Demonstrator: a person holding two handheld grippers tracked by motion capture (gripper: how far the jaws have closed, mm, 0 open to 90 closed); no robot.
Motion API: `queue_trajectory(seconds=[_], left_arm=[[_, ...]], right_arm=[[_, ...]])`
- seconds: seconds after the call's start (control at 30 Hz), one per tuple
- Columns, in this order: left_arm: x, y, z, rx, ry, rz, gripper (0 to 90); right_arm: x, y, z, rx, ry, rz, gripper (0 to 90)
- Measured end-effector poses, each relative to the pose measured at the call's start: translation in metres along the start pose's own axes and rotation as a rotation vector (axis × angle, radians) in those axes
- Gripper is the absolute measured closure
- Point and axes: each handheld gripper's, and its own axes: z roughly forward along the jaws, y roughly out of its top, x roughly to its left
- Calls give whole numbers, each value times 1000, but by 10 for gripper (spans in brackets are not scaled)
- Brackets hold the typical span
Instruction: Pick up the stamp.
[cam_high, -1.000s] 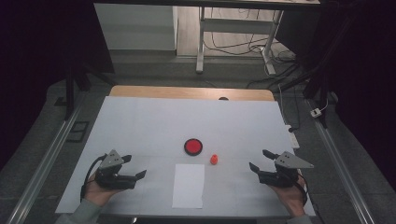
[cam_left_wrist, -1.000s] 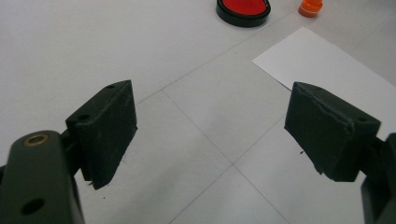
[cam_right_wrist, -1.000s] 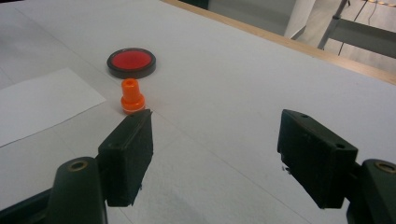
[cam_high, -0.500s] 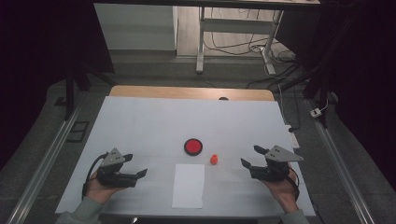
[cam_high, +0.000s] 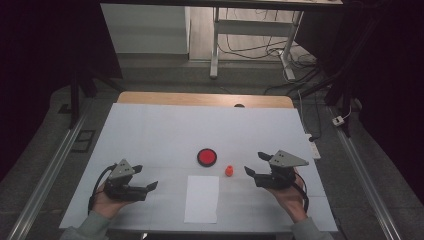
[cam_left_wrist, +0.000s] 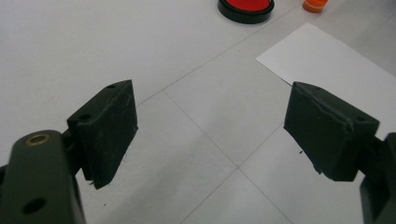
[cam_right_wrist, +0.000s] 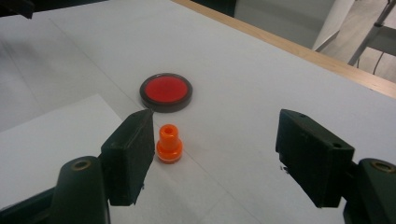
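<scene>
Table surface (cam_high: 160, 130) is covered in white and carries three items near its front centre: a round red disc with a dark rim (cam_high: 206, 157), a small orange peg (cam_high: 229, 170) and a white sheet of paper (cam_high: 202, 198).

Position of items, high view: the disc lies just behind the sheet. The peg stands upright just to the right of the disc and near the sheet's rear right corner, apart from both. A strip of bare wood (cam_high: 200, 98) shows along the table's far edge.

Right gripper (cam_high: 256, 164): held in the person's right hand (cam_high: 287, 197) to the right of the peg, near it but not touching, with its jaws pointed left toward the peg. The jaws stand wide apart and hold nothing. In the right gripper view the peg (cam_right_wrist: 168, 143) appears just beside the inner edge of the left-hand jaw, farther off than the jaw, with the disc (cam_right_wrist: 165, 91) beyond it and the sheet (cam_right_wrist: 56, 135) at the left.

Left gripper (cam_high: 145, 177): held in the person's left hand (cam_high: 107, 202) at the front left of the table, to the left of the sheet and well apart from the peg. Its jaws are spread wide and empty. In the left gripper view, bare table lies between the jaws; the sheet's corner (cam_left_wrist: 327, 60) sits beyond the right-hand jaw, and the disc (cam_left_wrist: 246, 7) and peg (cam_left_wrist: 314, 4) are cut off by the top edge.
</scene>
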Motion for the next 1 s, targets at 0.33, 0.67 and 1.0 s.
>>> queue_trajectory(seconds=[0.33, 0.67, 1.0], left_arm=[[0, 0, 1, 7, 2, 7, 171], [1, -1, 1, 9, 4, 9, 171], [-1, -1, 4, 20, 9, 16, 171]], right_arm=[[8, 10, 24, 39, 39, -19, 287], [12, 14, 51, 62, 76, -9, 299], [12, 11, 58, 81, 98, -14, 316]])
